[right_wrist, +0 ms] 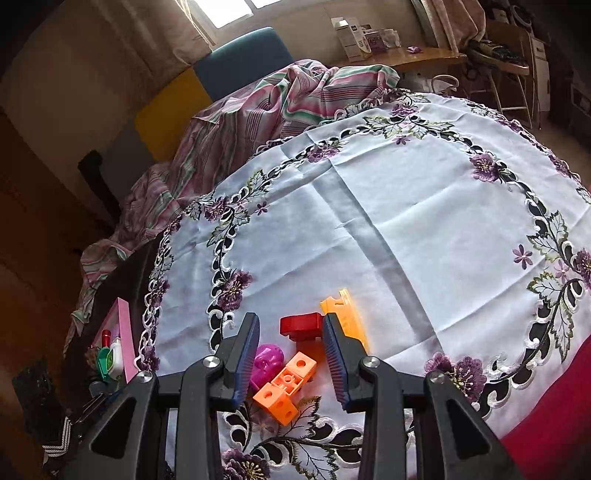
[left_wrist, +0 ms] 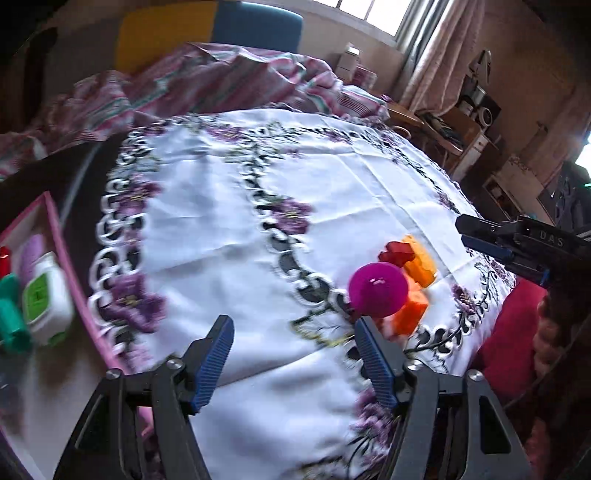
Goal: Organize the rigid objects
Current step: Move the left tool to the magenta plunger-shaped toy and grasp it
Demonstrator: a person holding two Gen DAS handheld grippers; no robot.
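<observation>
Some items already lie in the pink box [left_wrist: 55, 236] at left; magenta ball [left_wrist: 376, 290], red piece [right_wrist: 300, 325] and orange blocks [right_wrist: 286, 387] remain on the tabletop [right_wrist: 406, 206]. Left gripper [left_wrist: 293, 354] and right gripper [right_wrist: 290, 363] jaws both stand apart, holding nothing.

A lived-in home, likely a bedroom. A striped quilt [right_wrist: 280, 103] lies rumpled behind the tabletop, which wears an embroidered floral cloth [right_wrist: 406, 206]. Curtains [left_wrist: 436, 55] hang at a window [left_wrist: 373, 14], and a cluttered wooden desk [right_wrist: 424, 57] stands by the wall.
</observation>
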